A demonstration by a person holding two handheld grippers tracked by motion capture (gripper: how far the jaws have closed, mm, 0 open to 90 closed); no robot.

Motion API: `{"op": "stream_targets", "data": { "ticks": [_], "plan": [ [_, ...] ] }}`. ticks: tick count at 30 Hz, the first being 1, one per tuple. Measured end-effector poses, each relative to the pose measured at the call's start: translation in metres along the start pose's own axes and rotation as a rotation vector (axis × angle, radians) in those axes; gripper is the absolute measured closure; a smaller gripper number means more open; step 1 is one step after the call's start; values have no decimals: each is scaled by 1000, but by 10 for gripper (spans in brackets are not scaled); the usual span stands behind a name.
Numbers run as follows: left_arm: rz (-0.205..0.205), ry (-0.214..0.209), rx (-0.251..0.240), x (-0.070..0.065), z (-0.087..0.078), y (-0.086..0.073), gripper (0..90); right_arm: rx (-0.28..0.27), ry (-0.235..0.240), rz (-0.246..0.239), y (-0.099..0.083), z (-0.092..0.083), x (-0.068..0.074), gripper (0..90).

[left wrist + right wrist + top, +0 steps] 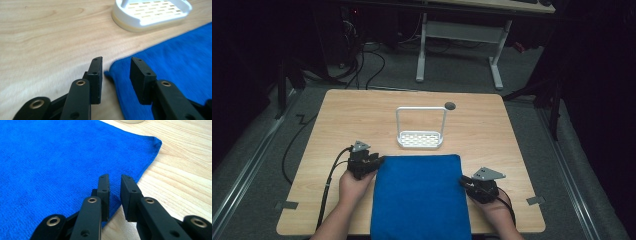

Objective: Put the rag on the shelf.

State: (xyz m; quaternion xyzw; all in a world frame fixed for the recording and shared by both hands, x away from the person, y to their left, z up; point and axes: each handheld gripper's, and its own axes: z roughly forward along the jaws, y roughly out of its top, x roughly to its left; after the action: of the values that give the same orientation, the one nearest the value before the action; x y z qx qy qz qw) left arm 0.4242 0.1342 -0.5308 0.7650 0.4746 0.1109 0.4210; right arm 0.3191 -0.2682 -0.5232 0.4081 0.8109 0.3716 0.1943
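A blue cloth (419, 195) lies flat on the near middle of the wooden table (342, 115), reaching past its front edge. My left gripper (373, 162) is at the cloth's far left corner. In the left gripper view it (116, 61) is open, its jaws either side of that corner of the cloth (175, 62). My right gripper (466, 182) is at the cloth's right edge. In the right gripper view it (115, 177) stands a little open, low over the edge of the cloth (50, 165), with nothing pinched.
A white slotted tray with a tall wire handle (420, 139) stands just beyond the cloth; it appears as the white tray (152, 12) ahead of the left jaws. A small dark disc (450, 105) lies behind it. Bare wood shows to both sides.
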Motion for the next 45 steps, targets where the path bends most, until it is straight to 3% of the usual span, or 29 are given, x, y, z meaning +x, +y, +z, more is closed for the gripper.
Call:
{"op": "stream_targets", "data": {
  "ticks": [5,11,15,18,21,24,27,37,39,45],
  "plan": [
    [30,29,11,-3,5,-1,671,-2,-4,-1,-1,0,-2,781],
    [86,41,9,-9,5,-5,799,-16,-11,21,0,2,-3,716],
    [83,23,17,-8,4,-6,851,-45,-23,74,5,5,-4,652],
    [90,25,18,-9,4,-6,858,-75,-71,107,15,12,-9,609],
    [88,21,18,-9,4,-6,860,-61,-119,115,24,21,-17,588],
    [84,15,18,-8,4,-6,859,-34,-128,164,31,36,-28,577],
    [80,10,18,-8,4,-6,859,-12,-134,172,37,49,-36,577],
    [68,-4,21,-6,4,-6,859,24,-137,180,43,63,-44,660],
    [68,-5,21,-6,4,-6,859,33,-153,151,43,63,-41,721],
    [68,-8,21,-6,4,-6,862,61,-138,123,47,64,-35,878]
  ]
}}
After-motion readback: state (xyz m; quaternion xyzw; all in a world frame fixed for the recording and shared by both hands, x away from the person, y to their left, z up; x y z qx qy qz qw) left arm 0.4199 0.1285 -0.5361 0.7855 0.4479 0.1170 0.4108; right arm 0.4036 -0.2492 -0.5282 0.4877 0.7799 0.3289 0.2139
